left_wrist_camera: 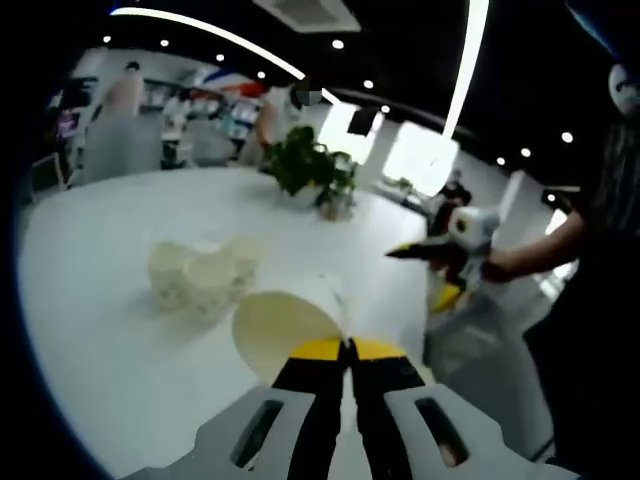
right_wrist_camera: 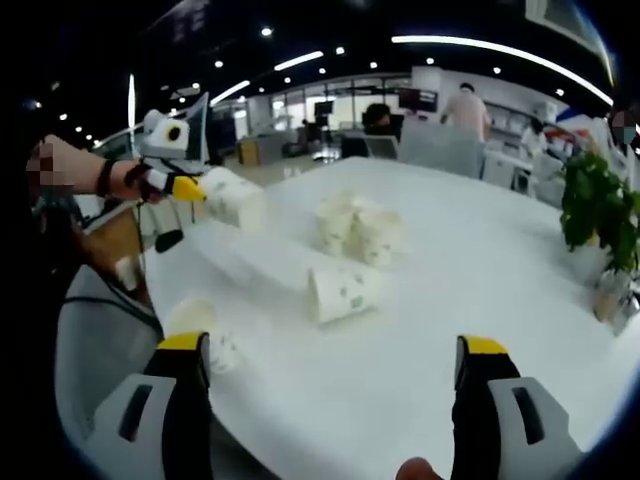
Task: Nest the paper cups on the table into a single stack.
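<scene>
Left tool point(left_wrist_camera: 349, 350) pinches a paper cup point(left_wrist_camera: 285, 325) above the white table point(left_wrist_camera: 100, 300).

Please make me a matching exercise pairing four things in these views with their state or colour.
Column one:
1. left gripper
2. right gripper
3. tipped cup in mid-table
4. potted plant

Column two:
A. open
B. lying on its side
C. shut on a paper cup
D. green

Pairs: 1-C, 2-A, 3-B, 4-D.
</scene>
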